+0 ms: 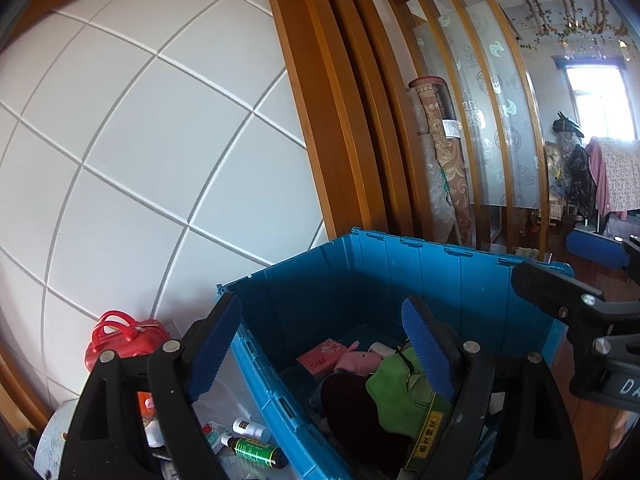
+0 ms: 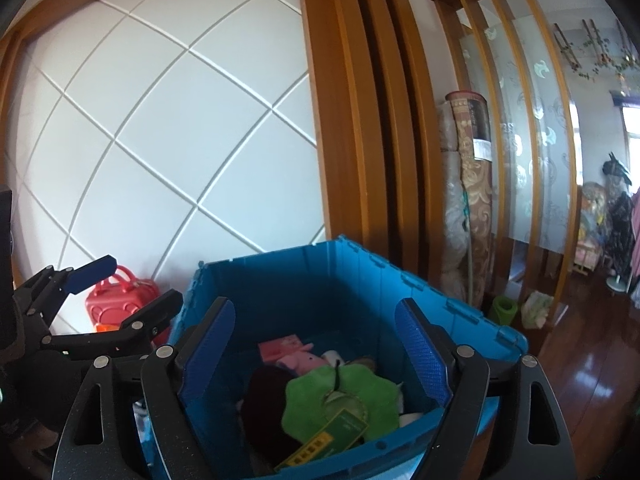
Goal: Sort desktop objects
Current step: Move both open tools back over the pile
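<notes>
A blue plastic crate (image 1: 440,276) (image 2: 320,280) holds a green plush (image 1: 400,396) (image 2: 340,396), a pink pig toy (image 1: 352,360) (image 2: 304,360), a pink box (image 1: 320,358), a dark round thing (image 2: 264,404) and a green packet (image 2: 336,432). My left gripper (image 1: 320,344) is open and empty above the crate's left wall. My right gripper (image 2: 316,348) is open and empty over the crate. The left gripper also shows at the left of the right wrist view (image 2: 124,288), and part of the right gripper at the right edge of the left wrist view.
A red toy case (image 1: 124,340) (image 2: 120,304) stands by the white panelled wall. Small bottles, one green (image 1: 256,450) and one white (image 1: 250,428), lie left of the crate. Rolled rugs (image 1: 444,160) lean by the wooden screen. Wooden floor (image 2: 580,380) lies to the right.
</notes>
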